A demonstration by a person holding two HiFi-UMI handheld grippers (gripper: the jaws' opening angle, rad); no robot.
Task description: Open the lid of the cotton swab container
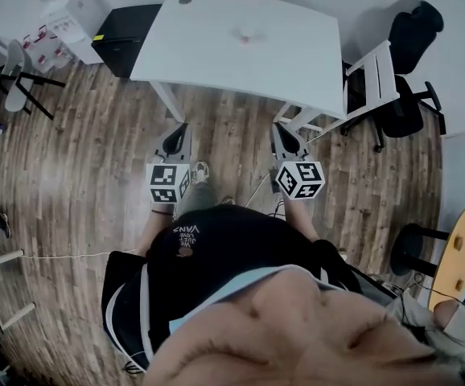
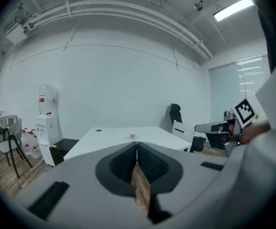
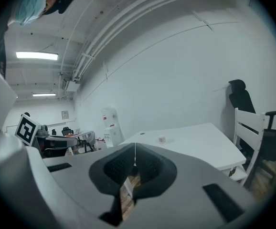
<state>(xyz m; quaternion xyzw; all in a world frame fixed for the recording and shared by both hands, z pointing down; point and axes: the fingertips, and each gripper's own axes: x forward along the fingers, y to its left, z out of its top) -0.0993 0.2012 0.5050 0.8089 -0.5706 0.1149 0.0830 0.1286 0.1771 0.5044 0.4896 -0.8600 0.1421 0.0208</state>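
Your cotton swab container (image 1: 244, 33) is a small, pale tub with a pinkish tint. It stands upright and alone near the middle of the white worktop (image 1: 216, 63). It's too small in every view for you to tell how its lid sits.

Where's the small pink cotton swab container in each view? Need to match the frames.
Head view: small pink cotton swab container at top centre, on the white table.
Left gripper view: container at picture centre, on the table.
Right gripper view: container slightly right of centre, on the table.
Shared landmark: that white table.
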